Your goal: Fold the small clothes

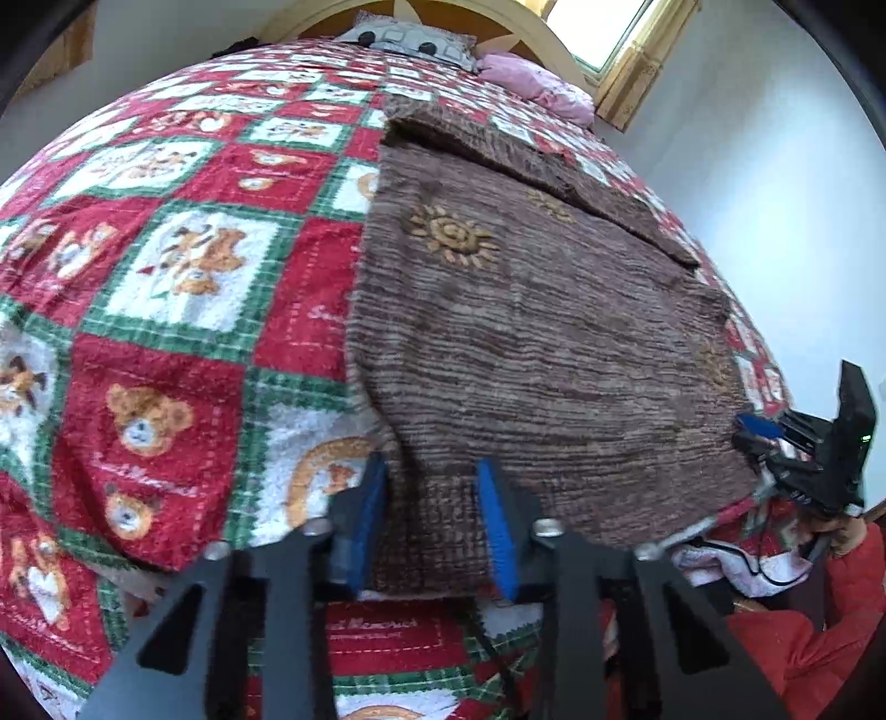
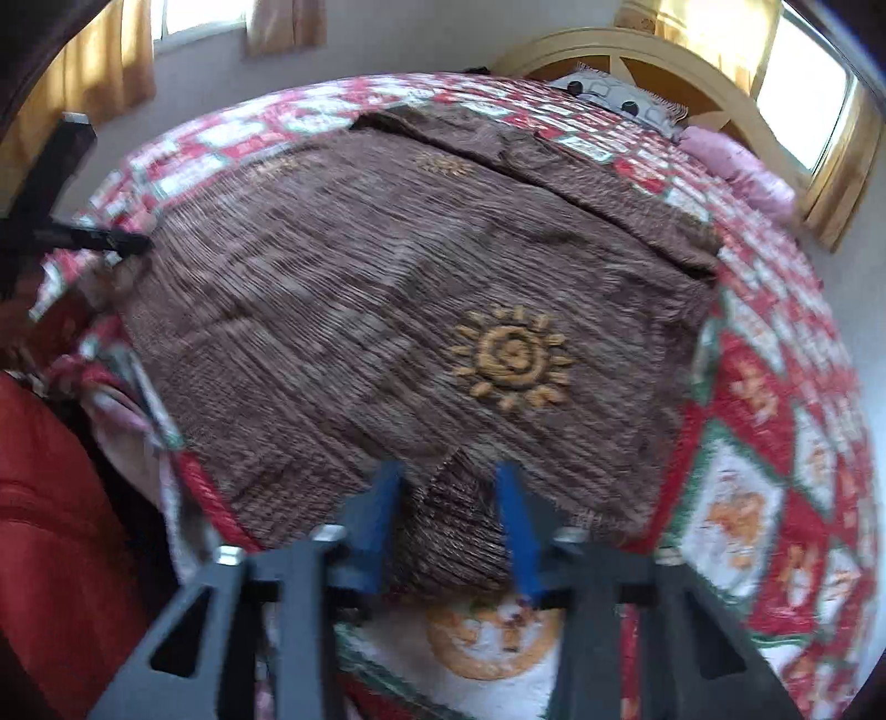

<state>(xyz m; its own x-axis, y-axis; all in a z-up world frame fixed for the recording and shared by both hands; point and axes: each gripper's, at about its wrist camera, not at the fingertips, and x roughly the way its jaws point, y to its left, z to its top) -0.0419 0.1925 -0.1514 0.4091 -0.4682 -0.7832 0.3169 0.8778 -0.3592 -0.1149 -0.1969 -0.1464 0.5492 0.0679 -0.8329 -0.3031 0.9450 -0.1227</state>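
Two grippers meet us at the near hem of a brown knitted garment (image 1: 542,310) that lies spread flat across a bed covered by a red, green and white teddy-bear quilt (image 1: 166,266). From the left wrist view we see our left gripper (image 1: 434,526) at the garment's near-left corner, its blue-padded fingers (image 1: 498,531) standing apart with a flap of the brown knit lying between them; the pads do not press the cloth, so we call these jaws released around the hem. Off to the right of the garment in that same view, our right gripper (image 1: 758,429) sits at the far end of the same hem, beside the garment's near-right corner, with the holding hand (image 1: 841,534) just below it. From the right wrist view, the right gripper (image 2: 451,526) likewise has its blue fingers (image 2: 515,531) spread, with a fold of brown knit bunched between them and gaps on either side, so these jaws too are slack around the cloth rather than clamped. The picture is blurred, so finer contact is hard to tell. An orange sun motif (image 2: 512,357) sits on the garment just beyond the right gripper's tips. A folded band of the same knit lies along the garment's far edge. Beyond the garment, toward the head of the bed, we see a grey patterned pillow (image 1: 410,41), a pink pillow (image 1: 537,83) beside it, and a pale wooden headboard (image 2: 637,47) behind both.
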